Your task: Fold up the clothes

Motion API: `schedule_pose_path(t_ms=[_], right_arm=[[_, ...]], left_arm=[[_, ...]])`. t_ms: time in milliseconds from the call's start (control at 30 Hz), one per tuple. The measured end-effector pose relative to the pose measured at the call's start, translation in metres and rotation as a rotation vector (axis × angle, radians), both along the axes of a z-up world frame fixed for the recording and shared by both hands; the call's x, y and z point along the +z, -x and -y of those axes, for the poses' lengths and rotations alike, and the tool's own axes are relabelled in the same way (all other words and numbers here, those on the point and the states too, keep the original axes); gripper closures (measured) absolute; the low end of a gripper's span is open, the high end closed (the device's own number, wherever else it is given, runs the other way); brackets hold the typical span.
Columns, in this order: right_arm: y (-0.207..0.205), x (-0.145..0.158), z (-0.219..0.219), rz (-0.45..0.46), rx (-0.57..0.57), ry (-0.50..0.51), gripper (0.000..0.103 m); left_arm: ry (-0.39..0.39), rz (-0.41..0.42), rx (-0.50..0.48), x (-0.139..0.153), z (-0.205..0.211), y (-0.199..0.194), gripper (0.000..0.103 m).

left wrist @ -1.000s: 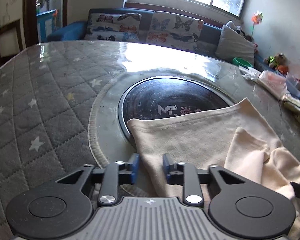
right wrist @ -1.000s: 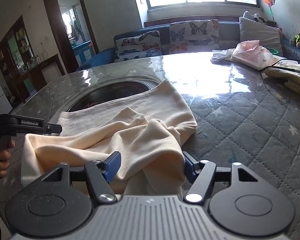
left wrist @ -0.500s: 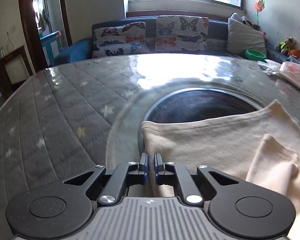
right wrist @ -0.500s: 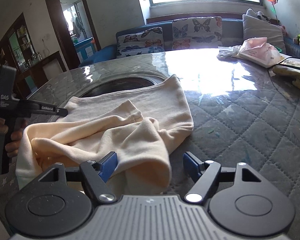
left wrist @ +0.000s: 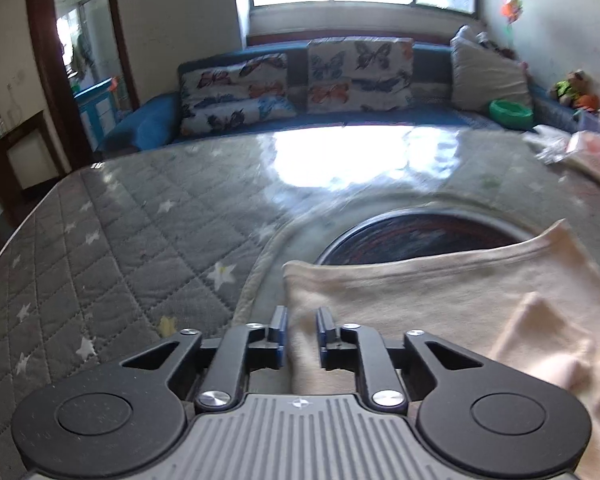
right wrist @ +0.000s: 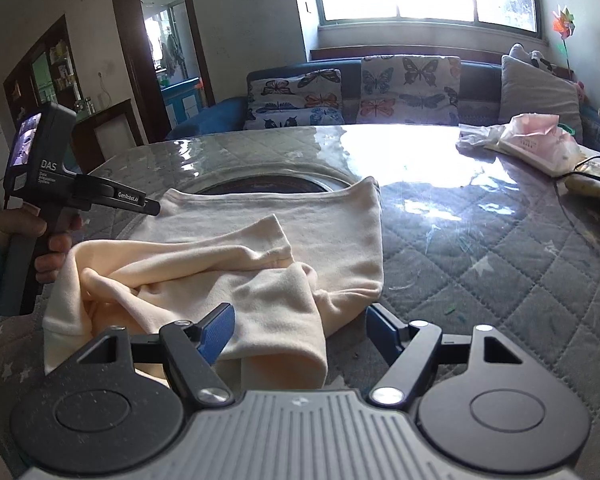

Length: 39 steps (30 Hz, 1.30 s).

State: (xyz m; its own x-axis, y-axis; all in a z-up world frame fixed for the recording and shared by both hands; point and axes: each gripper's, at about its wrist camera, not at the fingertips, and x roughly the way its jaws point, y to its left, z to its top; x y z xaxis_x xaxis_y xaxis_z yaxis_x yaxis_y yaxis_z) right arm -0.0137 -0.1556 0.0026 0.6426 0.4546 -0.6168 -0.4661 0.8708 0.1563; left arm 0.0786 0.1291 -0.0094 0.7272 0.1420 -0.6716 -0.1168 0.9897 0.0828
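Observation:
A cream garment point(left wrist: 440, 292) lies crumpled on the quilted grey table point(left wrist: 140, 220), its far hem flat over a dark round inset point(left wrist: 412, 236). My left gripper point(left wrist: 301, 328) sits over the garment's left corner, fingers a little apart, with cloth showing in the gap. In the right wrist view the garment point(right wrist: 332, 232) has a bunched sleeve in front. The right gripper point(right wrist: 300, 320) is wide open, and a folded lobe of cloth lies between its blue pads point(right wrist: 220, 326). The left gripper point(right wrist: 152, 210), held by a hand point(right wrist: 40, 232), hovers at the far-left corner.
Bags and packets point(right wrist: 536, 136) lie at the table's far right, with yellowish items point(right wrist: 596, 184) at the right edge. A sofa with butterfly cushions point(left wrist: 340, 80) stands behind the table. The table top point(right wrist: 500, 260) is bare to the right of the garment.
The left gripper shut half a second ago and has now parted slightly while swinging left. The right gripper stayed wide open and drew back a little from the cloth.

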Motion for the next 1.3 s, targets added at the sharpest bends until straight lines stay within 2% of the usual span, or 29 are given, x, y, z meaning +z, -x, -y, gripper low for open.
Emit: schedule_pose_path(t_ms=[67,133,300,367,467,633,700,900,1000,1100,1167,1267,1300], right_arm=[[0.003,0.003,0.0,0.011,0.01,-0.003,0.029],[0.006,0.005,-0.001,0.023,0.022,-0.003,0.03],[0.014,0.004,-0.013,0.054,0.066,0.02,0.03],[0.018,0.0,-0.016,0.055,0.082,0.024,0.03],[0.022,-0.003,-0.019,0.057,0.097,0.034,0.029],[0.025,-0.009,-0.022,0.055,0.117,0.035,0.029],[0.025,-0.011,-0.022,0.05,0.118,0.032,0.029],[0.023,-0.014,-0.02,0.038,0.119,0.019,0.028],[0.023,-0.015,-0.018,0.034,0.116,0.013,0.028],[0.022,-0.017,-0.018,0.033,0.113,0.012,0.027],[0.022,-0.017,-0.017,0.032,0.11,0.01,0.027],[0.023,-0.017,-0.017,0.029,0.106,0.011,0.027],[0.022,-0.017,-0.017,0.029,0.104,0.012,0.027]], left_arm=[[0.009,0.012,-0.042,0.01,0.009,0.008,0.074],[0.014,0.013,-0.107,0.017,0.022,0.013,0.07],[0.039,-0.054,-0.296,0.021,0.063,0.007,0.069],[0.052,-0.079,-0.341,0.017,0.076,0.002,0.066],[0.03,-0.098,-0.379,0.009,0.089,-0.009,0.058],[-0.007,-0.134,-0.429,-0.002,0.106,-0.024,0.052],[-0.013,-0.15,-0.441,-0.005,0.111,-0.029,0.046],[-0.03,-0.192,-0.476,-0.013,0.123,-0.041,0.046],[0.001,-0.194,-0.472,-0.014,0.122,-0.047,0.046],[0.06,-0.195,-0.477,-0.016,0.118,-0.049,0.057],[0.084,-0.185,-0.485,-0.016,0.116,-0.048,0.071],[0.063,-0.153,-0.489,-0.015,0.118,-0.042,0.09],[0.064,-0.147,-0.483,-0.014,0.117,-0.04,0.093]])
